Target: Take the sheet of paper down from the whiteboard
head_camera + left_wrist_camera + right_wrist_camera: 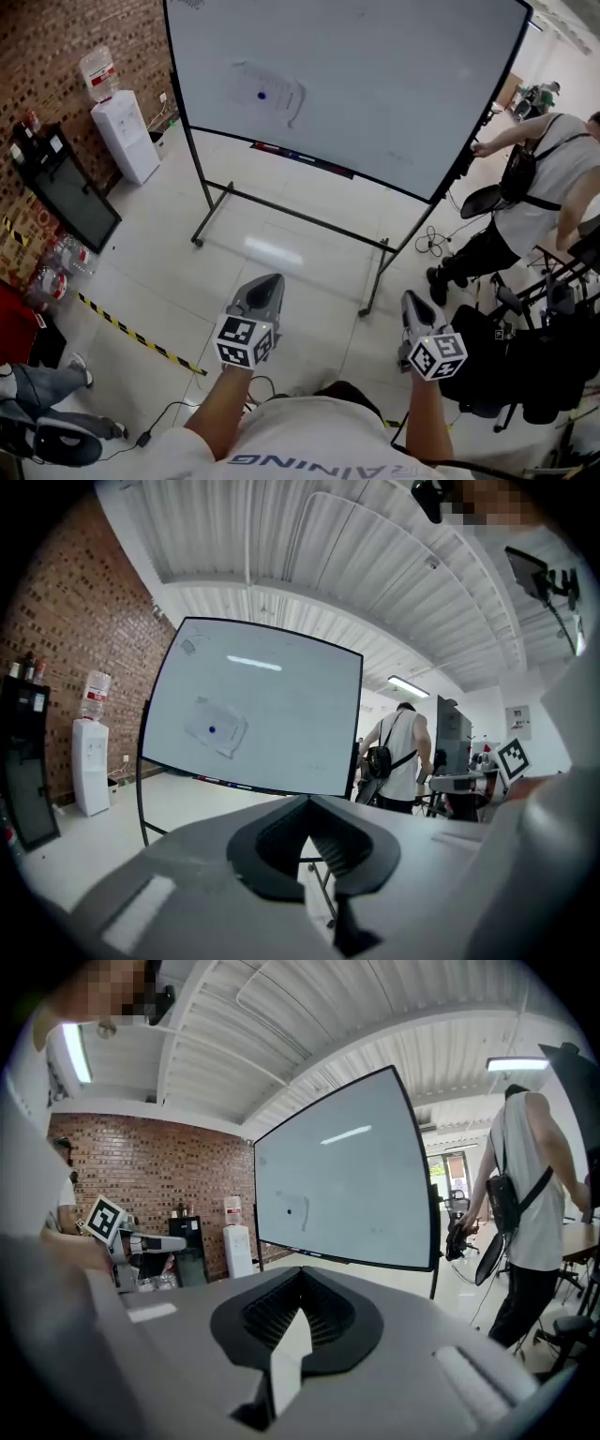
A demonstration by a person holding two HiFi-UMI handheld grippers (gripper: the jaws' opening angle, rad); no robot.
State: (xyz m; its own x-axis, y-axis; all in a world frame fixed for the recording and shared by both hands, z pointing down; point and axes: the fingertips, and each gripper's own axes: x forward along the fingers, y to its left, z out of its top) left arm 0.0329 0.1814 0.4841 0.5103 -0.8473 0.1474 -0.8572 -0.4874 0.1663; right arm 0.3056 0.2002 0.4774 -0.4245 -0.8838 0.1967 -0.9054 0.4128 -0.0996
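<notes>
Nearest to the camera, at the bottom edge of the head view, the person's white shirt [281, 450] is showing blue letters that are reading "AINING". The start of the word is running out of sight, so I cannot tell the whole word. Just above it, the two forearms are holding the grippers over the pale tiled floor. The left gripper [270, 283] is carrying its cube [244, 340] with black-and-white square markers, and the right gripper [412, 302] is carrying its own cube [438, 354]. In both gripper views the jaws are pressing together, tip against tip, and nothing is sitting between them.

The sheet of paper [266, 96] is hanging on the upper left part of the whiteboard [394, 84], well apart from both grippers. A small blue magnet [262, 95] is pinning it near its middle. The sheet is looking very pale against the board, so its edges are hard to follow, and any print on it is too faint to read. A few markers [300, 157] are lying along the board's lower edge, and their labels are too small to read.

By the brick wall, a white water dispenser [125, 136] is carrying a bottle with a red label [101, 70], unreadable at this size. On the right, another person [553, 173] with a black bag is being cut off by the frame edge.
</notes>
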